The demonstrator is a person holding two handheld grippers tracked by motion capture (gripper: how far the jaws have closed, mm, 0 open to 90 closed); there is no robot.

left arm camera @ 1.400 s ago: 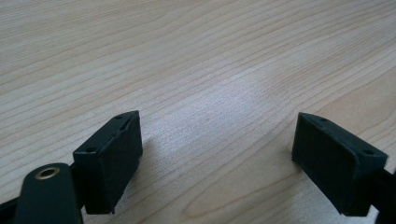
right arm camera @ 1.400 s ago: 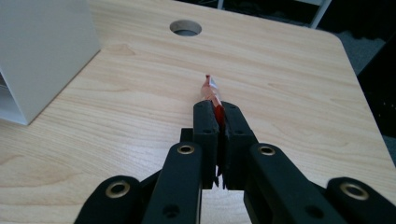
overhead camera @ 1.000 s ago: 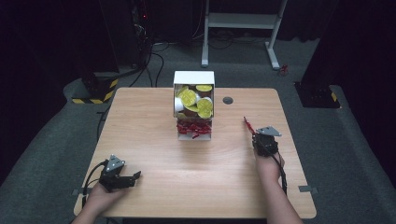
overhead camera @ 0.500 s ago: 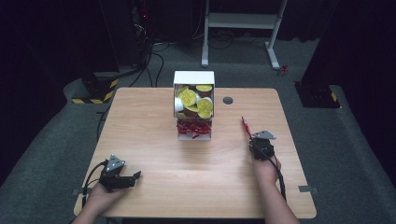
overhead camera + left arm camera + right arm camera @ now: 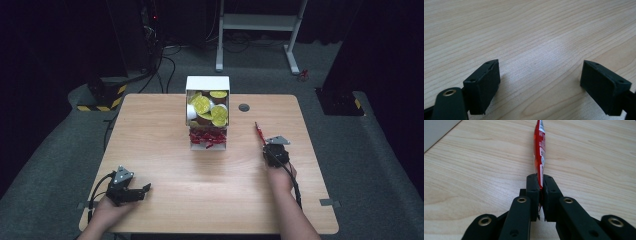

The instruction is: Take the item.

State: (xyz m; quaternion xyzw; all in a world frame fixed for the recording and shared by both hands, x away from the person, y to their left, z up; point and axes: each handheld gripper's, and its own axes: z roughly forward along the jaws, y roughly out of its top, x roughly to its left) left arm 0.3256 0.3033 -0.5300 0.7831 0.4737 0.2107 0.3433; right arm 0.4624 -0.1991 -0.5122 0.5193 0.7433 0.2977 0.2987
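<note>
Two grippers at a wooden table point(image 5: 165, 145), one empty, one pinching a red sachet.

At the near left corner we see the left gripper point(image 5: 145, 189) low over the wood, held in a hand point(image 5: 107, 212), its jaws pointing right and spread wide; in the left gripper view point(image 5: 540, 80) bare tabletop lies between them. At the middle of the far side stands a white box point(image 5: 207, 112), its upper part holding yellow-lidded cups point(image 5: 202, 104), its lower part red sachets point(image 5: 207, 137). Just right of the box is a small dark round spot point(image 5: 244, 107) in the tabletop. Farther right, near the right edge, the right gripper point(image 5: 265, 145) points away from us, its jaws pressed together on a thin red sachet point(image 5: 539, 147), which sticks out toward the far side above the wood point(image 5: 259, 132).
</note>
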